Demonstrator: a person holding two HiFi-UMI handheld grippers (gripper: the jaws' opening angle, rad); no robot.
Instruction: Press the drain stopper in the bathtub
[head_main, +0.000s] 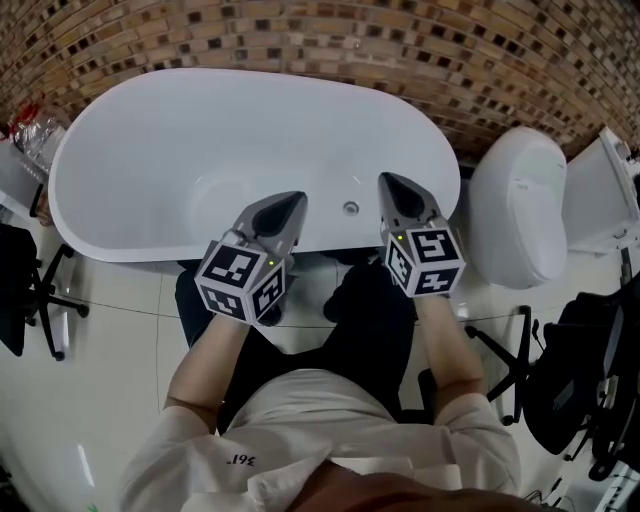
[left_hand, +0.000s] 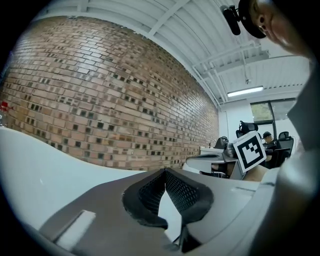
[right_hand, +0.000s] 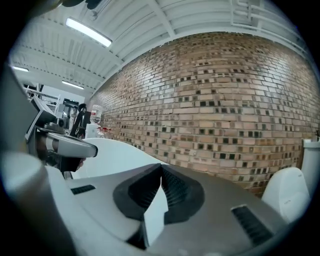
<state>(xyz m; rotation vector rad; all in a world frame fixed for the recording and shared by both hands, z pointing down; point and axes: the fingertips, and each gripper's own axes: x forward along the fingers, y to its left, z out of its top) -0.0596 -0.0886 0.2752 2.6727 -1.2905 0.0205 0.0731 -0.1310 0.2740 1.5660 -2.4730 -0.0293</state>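
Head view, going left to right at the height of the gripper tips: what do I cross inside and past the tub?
left gripper → drain stopper → right gripper → toilet

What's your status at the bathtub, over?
Both shut, empty: left hand-held gripper, right hand-held gripper, tips over the bathtub. The drain stopper untouched, lying between the two tips. Nothing blocking it.
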